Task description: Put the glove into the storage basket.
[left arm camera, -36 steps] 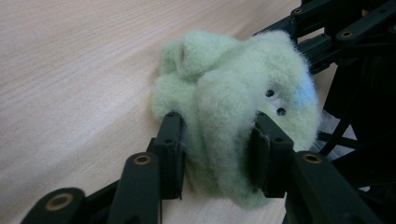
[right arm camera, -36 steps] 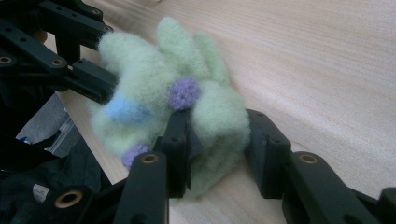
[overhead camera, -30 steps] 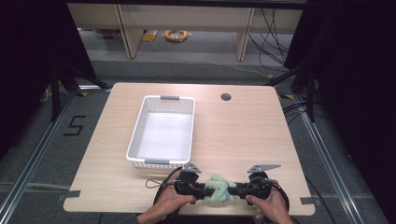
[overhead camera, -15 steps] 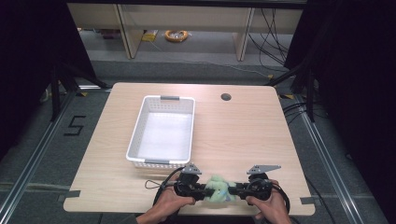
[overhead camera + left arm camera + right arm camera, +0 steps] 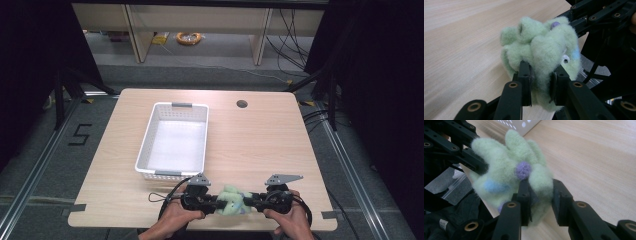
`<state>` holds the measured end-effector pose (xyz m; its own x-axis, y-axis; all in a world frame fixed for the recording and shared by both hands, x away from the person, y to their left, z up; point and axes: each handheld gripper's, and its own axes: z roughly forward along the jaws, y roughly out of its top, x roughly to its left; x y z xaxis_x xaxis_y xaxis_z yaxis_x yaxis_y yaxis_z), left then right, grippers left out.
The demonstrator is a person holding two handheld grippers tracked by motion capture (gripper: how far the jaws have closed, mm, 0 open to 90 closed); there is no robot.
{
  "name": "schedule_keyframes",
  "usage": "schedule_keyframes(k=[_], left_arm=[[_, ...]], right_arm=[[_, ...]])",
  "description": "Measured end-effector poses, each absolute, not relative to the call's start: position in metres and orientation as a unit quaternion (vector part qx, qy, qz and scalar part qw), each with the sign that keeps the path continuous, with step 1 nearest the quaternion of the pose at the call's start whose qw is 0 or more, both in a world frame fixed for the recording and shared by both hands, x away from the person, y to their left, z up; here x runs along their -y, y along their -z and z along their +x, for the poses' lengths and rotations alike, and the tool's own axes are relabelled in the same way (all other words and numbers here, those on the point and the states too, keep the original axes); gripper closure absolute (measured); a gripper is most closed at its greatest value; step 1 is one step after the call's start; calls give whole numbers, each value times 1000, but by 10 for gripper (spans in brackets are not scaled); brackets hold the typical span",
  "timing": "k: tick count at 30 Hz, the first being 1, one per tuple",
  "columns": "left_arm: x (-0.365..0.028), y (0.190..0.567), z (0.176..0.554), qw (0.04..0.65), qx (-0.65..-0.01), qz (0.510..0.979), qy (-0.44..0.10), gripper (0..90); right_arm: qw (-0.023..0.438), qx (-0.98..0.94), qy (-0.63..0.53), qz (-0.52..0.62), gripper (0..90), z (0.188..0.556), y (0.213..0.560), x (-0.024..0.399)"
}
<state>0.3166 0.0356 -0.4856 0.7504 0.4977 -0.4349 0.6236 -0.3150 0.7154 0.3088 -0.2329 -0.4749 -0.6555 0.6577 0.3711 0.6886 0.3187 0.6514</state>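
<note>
Both the left gripper (image 5: 216,202) and right gripper (image 5: 248,202) pinch the fuzzy green sock (image 5: 231,201), jaws having just tightened; holding both grips firm while carrying it far-left to the white basket (image 5: 150,131) seems wise.

Only readable mark you've got in frame: a black "5" (image 5: 80,135) taped or painted on the floor (image 5: 45,165), left of the tabletop (image 5: 260,130), high view. It's blocky, so it might be an "S", but reads as 5 to me. A small white tag (image 5: 442,223) sits on dark fabric in the right gripper view; its print is too small to read.
</note>
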Motion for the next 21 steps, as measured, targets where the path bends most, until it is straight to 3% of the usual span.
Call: schedule_keyframes(k=[21], left_arm=[[-76,429,329,499,-342,796,33,733]], right_arm=[[-30,828,430,-358,716,328,411,205]])
